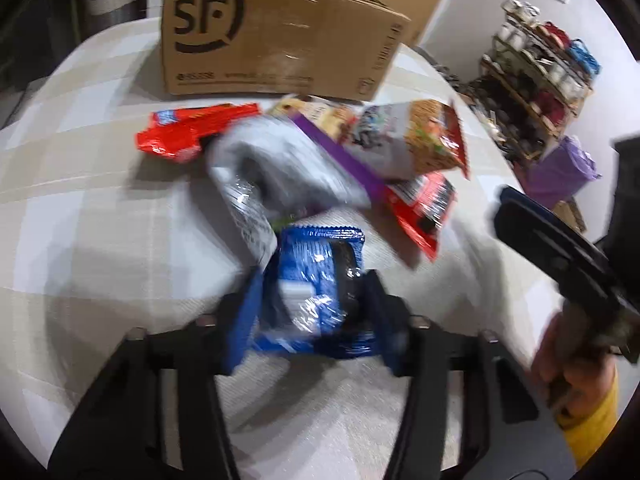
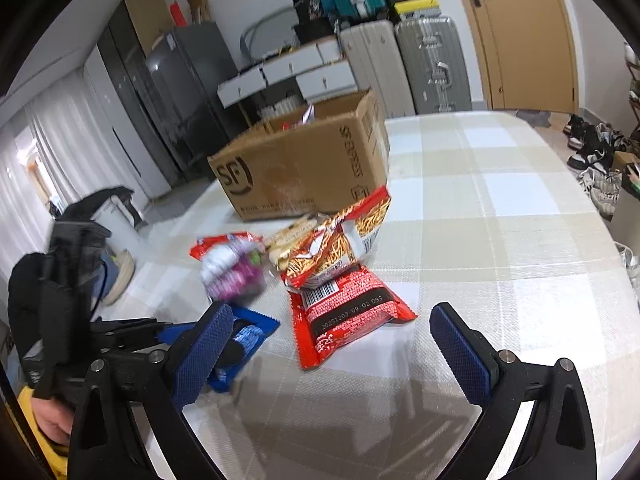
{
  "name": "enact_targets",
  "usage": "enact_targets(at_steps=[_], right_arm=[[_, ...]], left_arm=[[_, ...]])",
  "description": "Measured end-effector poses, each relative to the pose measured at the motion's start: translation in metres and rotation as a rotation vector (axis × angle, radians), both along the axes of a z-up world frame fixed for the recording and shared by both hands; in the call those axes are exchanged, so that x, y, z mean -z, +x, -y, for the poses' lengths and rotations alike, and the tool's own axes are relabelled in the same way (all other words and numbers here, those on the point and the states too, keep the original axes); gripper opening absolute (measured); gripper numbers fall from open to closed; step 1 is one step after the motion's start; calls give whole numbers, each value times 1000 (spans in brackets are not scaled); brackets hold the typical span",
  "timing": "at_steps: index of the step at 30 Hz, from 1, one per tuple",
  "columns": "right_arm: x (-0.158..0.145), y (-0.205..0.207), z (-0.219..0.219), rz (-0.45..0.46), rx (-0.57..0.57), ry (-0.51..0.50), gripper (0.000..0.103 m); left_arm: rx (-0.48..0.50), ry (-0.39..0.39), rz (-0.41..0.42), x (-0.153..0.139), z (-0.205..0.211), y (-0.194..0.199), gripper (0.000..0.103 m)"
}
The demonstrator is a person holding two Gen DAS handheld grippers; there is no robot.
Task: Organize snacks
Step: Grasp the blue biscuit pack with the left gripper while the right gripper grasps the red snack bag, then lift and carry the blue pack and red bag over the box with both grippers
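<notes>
1. Snacks lie in a loose heap on the checked tablecloth (image 2: 500, 208), just in front of the cardboard box (image 1: 276, 36); judging by the task, they sit there so you can lift them into it one by one.
2. Your left gripper (image 1: 312, 300) has its blue pads either side of the blue packet (image 1: 316, 276), the nearest item of the heap. The jaws look closed onto the packet's sides; motion blur leaves it unclear how firm the pinch is.
3. That packet lies flat with one crimped end pointing toward the box, so taking it across its narrow width makes sense.
4. Your right gripper (image 2: 332, 344) stands wide apart with nothing between its pads, hovering just short of the red packet (image 2: 344, 312), probably lined up as your next pick.
5. A purple-and-white bag (image 1: 280, 168) leans over the blue packet's far end and is blurred; expect it to shift when you lift.
6. Legible writing: "SF" with a curved smile mark on the box's long face, and "SF EXPRESS" on its end panel in the right wrist view. The red packet shows a barcode and a printed stamp reading roughly "20251203 09 02"; its other text is too small to read.
7. A noodle-stick bag (image 2: 340, 240) rests on the red packet's far edge, partly overlapping it.
</notes>
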State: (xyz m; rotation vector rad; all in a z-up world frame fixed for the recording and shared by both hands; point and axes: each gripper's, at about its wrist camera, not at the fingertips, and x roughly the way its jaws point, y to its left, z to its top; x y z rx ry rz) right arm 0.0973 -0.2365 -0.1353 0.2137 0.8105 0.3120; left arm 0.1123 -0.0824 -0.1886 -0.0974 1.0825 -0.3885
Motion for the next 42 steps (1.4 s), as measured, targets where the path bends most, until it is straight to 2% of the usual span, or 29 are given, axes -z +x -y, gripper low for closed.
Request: enact_targets(at_steps=[7, 13, 15, 16, 20, 21, 23, 26, 33, 42], right_arm=[[9, 25, -23, -38, -85, -141, 101], [29, 50, -37, -103, -124, -243, 101], [35, 55, -40, -123, -123, -271, 96], [37, 56, -41, -131, -131, -273, 89], [40, 53, -46, -135, -126, -336, 75], [39, 52, -46, -135, -126, -333, 73], [37, 50, -43, -146, -118, -309, 61], [32, 43, -38, -154, -109, -276, 55], [20, 17, -33, -130, -85, -215, 54], [-20, -25, -32, -50, -72, -77, 54]], left_arm=[[12, -21, -3, 1, -4, 5, 41], [1, -45, -3, 2, -15, -4, 41], [-3, -51, 4, 2, -20, -9, 41], [-6, -54, 8, 0, -22, -9, 41], [-12, -70, 24, -7, -45, -27, 41], [-13, -72, 28, -9, -46, -29, 41], [-17, -79, 35, -11, -50, -34, 41], [-21, -81, 45, -16, -56, -42, 41], [-18, -96, 89, -32, -66, -56, 41], [-24, -121, 137, -54, -82, -78, 41]])
